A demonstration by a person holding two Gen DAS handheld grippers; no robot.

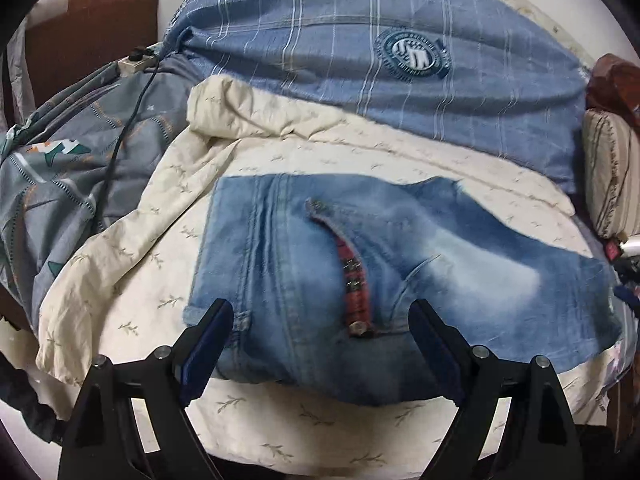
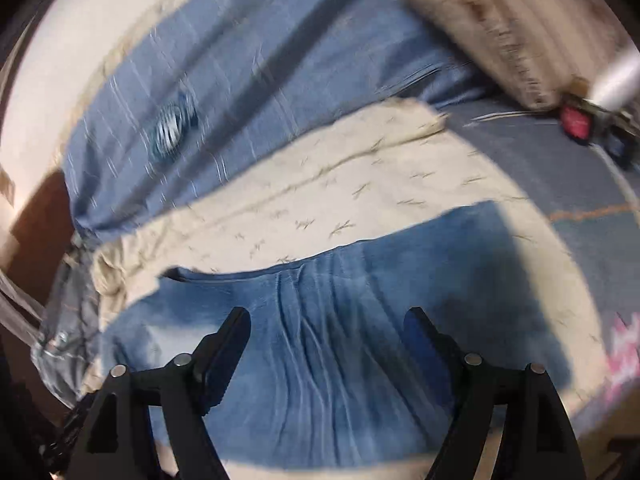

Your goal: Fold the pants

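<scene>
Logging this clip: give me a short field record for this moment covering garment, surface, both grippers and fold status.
garment: blue denim pants, lying in a compact, folded-looking block with a red plaid trim strip showing
surface: cream leaf-print sheet on a bed
behind: blue plaid pillow
left gripper: open, over the near edge of the pants, holding nothing
right gripper: open, above the denim, holding nothing; view motion-blurred
fold status: looks folded at least once; number of layers cannot be told
</scene>
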